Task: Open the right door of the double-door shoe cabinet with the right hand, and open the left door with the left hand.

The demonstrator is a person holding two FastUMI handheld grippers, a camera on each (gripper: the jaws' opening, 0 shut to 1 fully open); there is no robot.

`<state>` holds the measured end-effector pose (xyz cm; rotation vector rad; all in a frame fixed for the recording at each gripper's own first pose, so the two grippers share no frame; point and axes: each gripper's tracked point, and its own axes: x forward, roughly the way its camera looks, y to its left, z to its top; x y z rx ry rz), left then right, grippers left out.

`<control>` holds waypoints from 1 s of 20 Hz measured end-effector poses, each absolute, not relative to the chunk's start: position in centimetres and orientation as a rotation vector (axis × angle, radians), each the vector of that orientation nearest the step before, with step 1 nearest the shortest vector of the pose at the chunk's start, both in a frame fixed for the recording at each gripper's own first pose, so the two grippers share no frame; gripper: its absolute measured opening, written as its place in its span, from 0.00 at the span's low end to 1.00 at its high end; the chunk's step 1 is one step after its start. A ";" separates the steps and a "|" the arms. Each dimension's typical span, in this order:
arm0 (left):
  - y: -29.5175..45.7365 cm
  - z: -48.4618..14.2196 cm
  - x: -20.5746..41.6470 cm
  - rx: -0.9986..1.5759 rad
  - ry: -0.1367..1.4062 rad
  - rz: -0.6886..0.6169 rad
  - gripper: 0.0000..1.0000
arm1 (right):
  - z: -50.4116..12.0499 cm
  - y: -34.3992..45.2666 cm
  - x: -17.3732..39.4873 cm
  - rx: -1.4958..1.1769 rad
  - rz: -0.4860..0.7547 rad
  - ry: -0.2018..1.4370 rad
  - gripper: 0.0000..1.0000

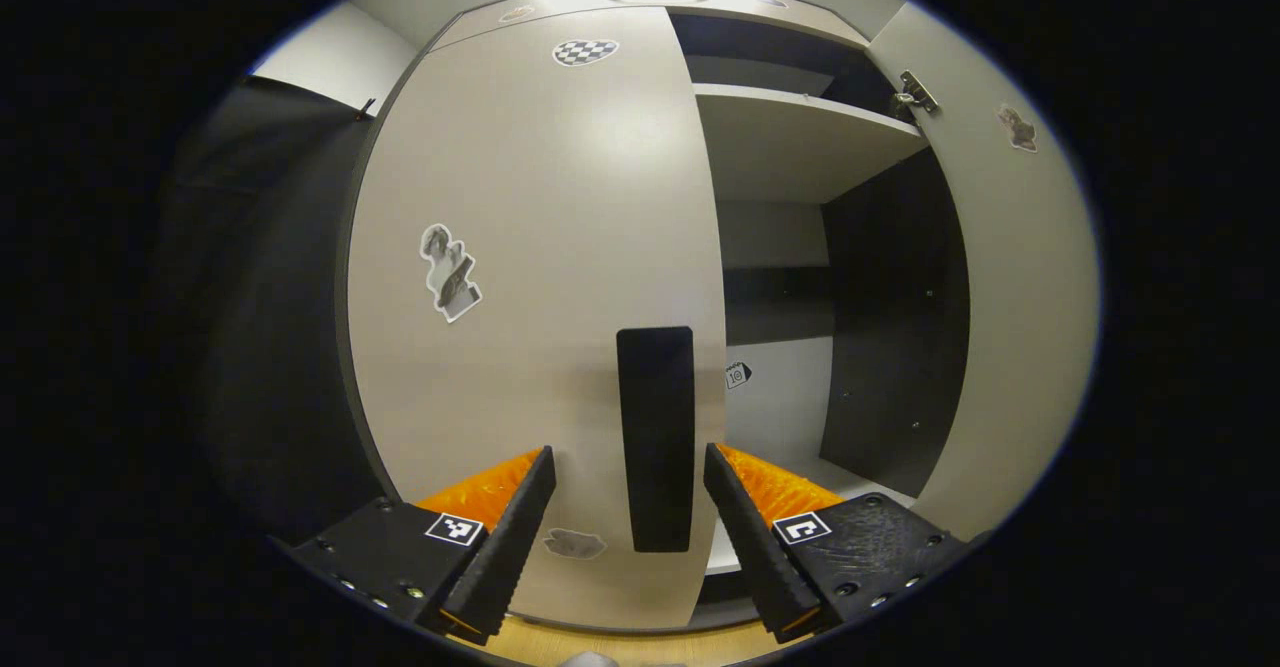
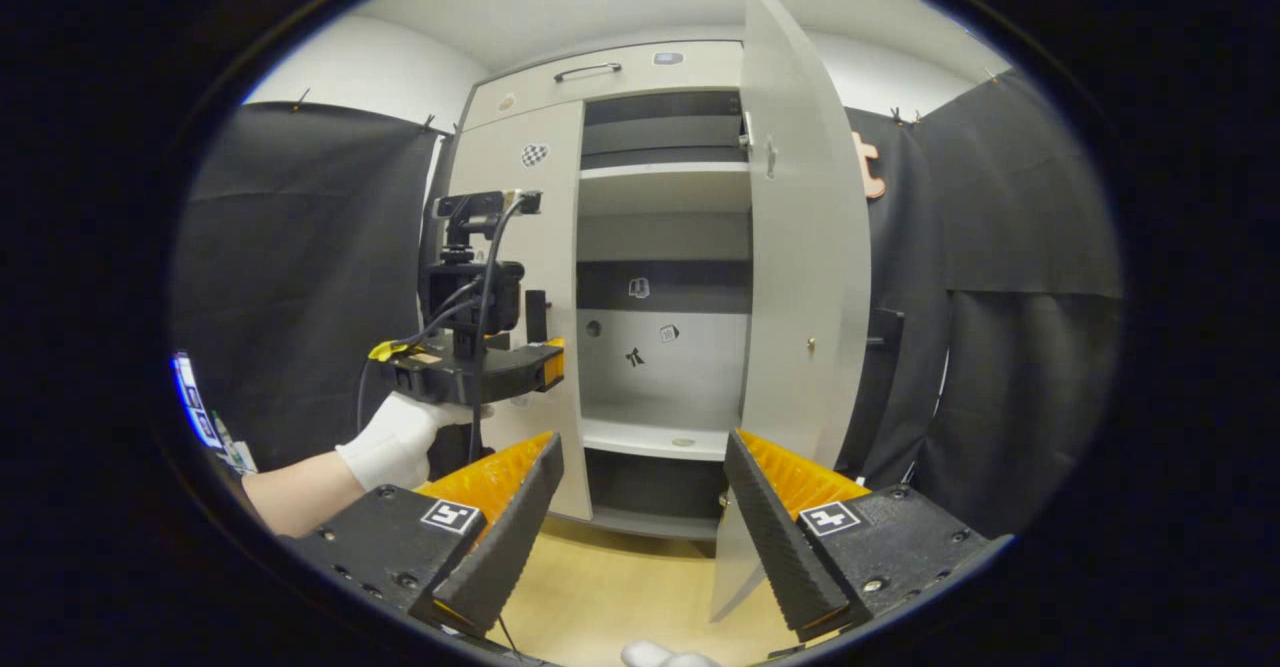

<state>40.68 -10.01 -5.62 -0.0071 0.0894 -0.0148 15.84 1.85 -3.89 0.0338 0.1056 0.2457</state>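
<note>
Shoe cabinet is standing against the wall | right door is hanging wide open | left door is sitting closed | left gripper is gaping, straddling the handle without touching | right gripper is gaping, empty, back from cabinet

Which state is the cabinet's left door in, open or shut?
Shut. The left door lies flush across its half, handle ungrasped, while the right door stands swung out, exposing shelves.
</note>
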 end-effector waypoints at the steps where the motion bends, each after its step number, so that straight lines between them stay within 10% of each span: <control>1: -9.9 -5.6 40.9 -0.001 0.089 -0.009 0.87 | -3.9 2.0 15.8 0.034 0.252 0.109 1.00; 6: -11.4 -6.0 41.6 0.005 0.090 -0.064 0.31 | -3.7 2.5 15.4 0.030 0.275 0.101 1.00; 11: -11.1 -6.1 41.6 -0.044 0.106 -0.061 0.18 | -3.4 2.3 15.3 0.047 0.273 0.098 1.00; 12: -11.1 -6.2 41.4 -0.042 0.105 -0.061 0.02 | -3.4 2.3 15.2 0.051 0.273 0.095 1.00; 20: -10.8 -5.5 38.7 -0.041 0.098 -0.115 0.04 | -3.0 2.5 13.6 0.047 0.271 0.081 1.00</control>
